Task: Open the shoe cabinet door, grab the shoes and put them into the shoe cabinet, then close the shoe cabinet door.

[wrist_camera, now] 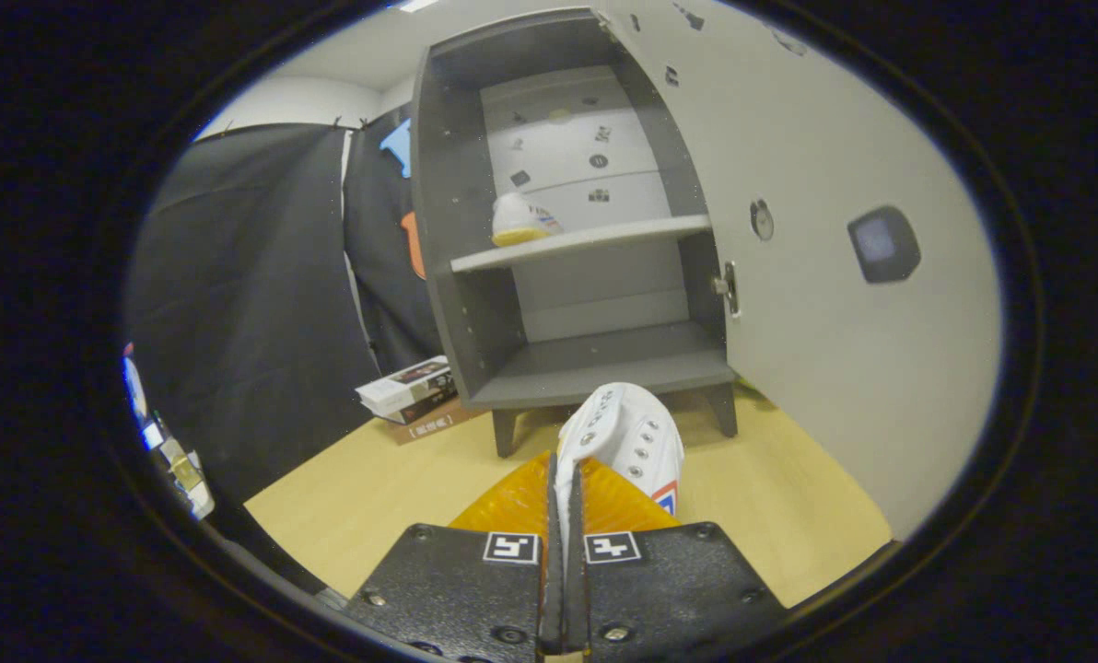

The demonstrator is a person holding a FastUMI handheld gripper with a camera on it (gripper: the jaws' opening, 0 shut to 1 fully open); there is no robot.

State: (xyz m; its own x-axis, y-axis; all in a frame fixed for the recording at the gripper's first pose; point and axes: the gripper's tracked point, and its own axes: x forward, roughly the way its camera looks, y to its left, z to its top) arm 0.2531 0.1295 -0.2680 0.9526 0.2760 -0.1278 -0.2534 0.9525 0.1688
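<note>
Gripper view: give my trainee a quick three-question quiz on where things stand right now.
1. True or false: the shoe cabinet door is open.
2. Where is the other shoe? A) middle shelf B) bottom shelf C) floor
3. What is the gripper holding?

Key: 1. True; the door stands open beside the shoe cabinet. 2. A, on the middle shelf. 3. A white shoe, its edge pinched between the nearly closed fingers, just ahead of the bottom shelf.
</note>
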